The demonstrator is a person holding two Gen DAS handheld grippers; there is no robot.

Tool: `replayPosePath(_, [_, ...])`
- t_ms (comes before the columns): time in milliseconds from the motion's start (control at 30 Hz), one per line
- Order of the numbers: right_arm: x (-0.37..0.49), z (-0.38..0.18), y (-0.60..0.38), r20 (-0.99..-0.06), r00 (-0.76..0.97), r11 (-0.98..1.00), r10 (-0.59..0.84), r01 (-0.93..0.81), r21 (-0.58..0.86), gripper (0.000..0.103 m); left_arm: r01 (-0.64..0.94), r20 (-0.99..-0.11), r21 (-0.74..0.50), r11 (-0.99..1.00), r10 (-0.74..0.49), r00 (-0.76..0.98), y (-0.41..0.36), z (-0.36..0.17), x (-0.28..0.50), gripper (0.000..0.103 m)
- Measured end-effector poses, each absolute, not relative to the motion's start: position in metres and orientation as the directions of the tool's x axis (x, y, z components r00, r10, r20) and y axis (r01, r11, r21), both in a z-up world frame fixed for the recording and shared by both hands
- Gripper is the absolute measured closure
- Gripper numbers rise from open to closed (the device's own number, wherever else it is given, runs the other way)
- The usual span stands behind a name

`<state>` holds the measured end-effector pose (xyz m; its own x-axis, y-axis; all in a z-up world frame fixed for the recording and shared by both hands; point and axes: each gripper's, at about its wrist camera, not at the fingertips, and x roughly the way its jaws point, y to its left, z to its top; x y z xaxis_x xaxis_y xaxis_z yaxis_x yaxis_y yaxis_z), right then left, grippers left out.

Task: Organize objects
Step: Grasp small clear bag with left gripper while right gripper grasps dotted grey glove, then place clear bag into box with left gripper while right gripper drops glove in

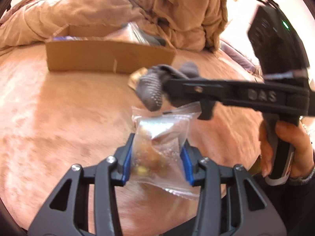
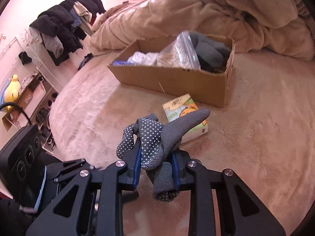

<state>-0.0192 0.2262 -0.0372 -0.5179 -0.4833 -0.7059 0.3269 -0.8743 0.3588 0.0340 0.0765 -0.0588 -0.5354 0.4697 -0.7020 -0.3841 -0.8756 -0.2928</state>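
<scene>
My left gripper [image 1: 156, 157] is shut on a clear plastic bag [image 1: 157, 137] with yellowish bits inside, held above the bed. My right gripper [image 2: 157, 163] is shut on a grey dotted work glove [image 2: 155, 137]; it also shows in the left wrist view [image 1: 167, 90], where the glove [image 1: 151, 90] hangs from its tip just beyond the bag. An open cardboard box [image 2: 171, 78] holding a zip bag, grey knitwear and white items sits ahead on the bed; in the left wrist view the box [image 1: 108, 56] lies further back.
A small yellow-green packet [image 2: 186, 116] lies on the pink plush bed cover [image 2: 256, 137] in front of the box. A heaped beige duvet [image 2: 216, 9] rises behind the box. Clothes on a rack [image 2: 65, 23] and shelves with a yellow plush toy [image 2: 11, 90] stand at the left.
</scene>
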Motion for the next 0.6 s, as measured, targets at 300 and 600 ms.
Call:
replayPosePath(300, [-0.051, 0.034, 0.229, -0.662, -0.626, -0.910, -0.412, 0.311, 0.273, 0.075, -0.370, -0.636, -0.206, -0.906, 0.412, -0.653, 0.040, 0.008, -0.032, 0.059])
replayPosePath(600, [-0.123, 0.051, 0.211, -0.639, -0.682, -0.934, -0.356, 0.275, 0.227, 0.075, -0.325, -0.654, -0.164, -0.931, 0.349, -0.671, 0.015, 0.029, -0.160, 0.059])
